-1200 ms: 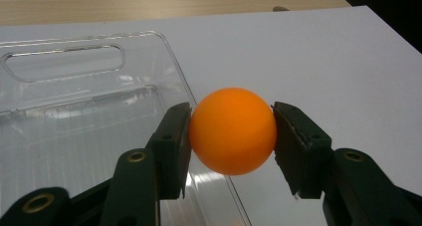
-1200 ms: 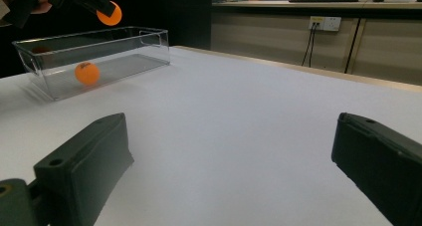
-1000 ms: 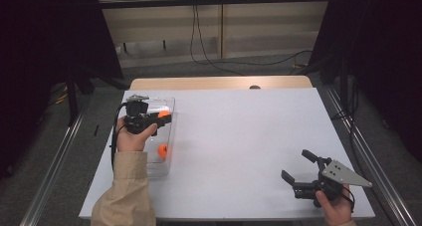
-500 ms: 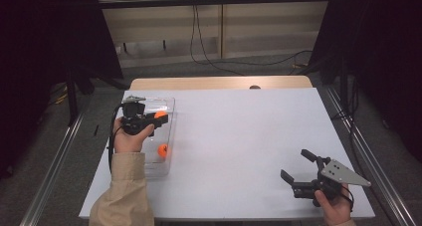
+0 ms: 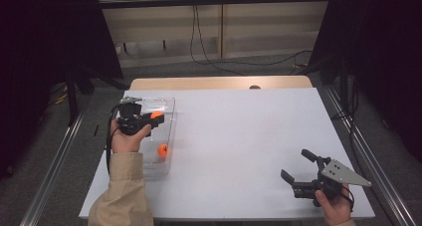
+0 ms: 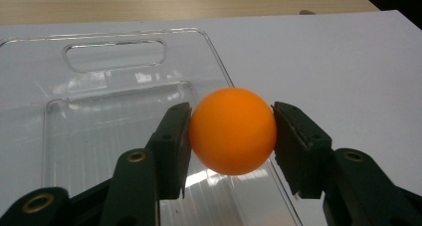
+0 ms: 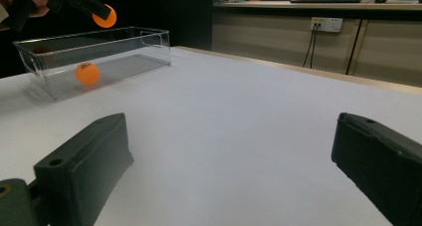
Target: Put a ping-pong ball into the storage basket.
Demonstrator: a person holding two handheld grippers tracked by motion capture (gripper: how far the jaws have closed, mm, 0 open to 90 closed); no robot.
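My left gripper (image 5: 155, 117) is shut on an orange ball (image 6: 232, 131), both pads pressing its sides, and holds it above the clear plastic bin (image 5: 171, 106) at the table's left. From the right gripper view the held ball (image 7: 104, 16) hangs over the bin (image 7: 149, 52). A second orange ball (image 5: 162, 150) lies inside the bin near its front end, also visible as the ball (image 7: 87, 73) behind the clear wall. My right gripper (image 5: 297, 165) rests low at the table's front right, jaws wide apart with nothing between them.
The white table top (image 5: 249, 136) spreads between the two grippers. A wooden strip (image 5: 219, 82) runs along its far edge. Metal rails flank both sides, and cables lie on the floor behind.
My left hand has drifted slightly back over the bin with the ball still gripped. The right gripper has stayed in place.
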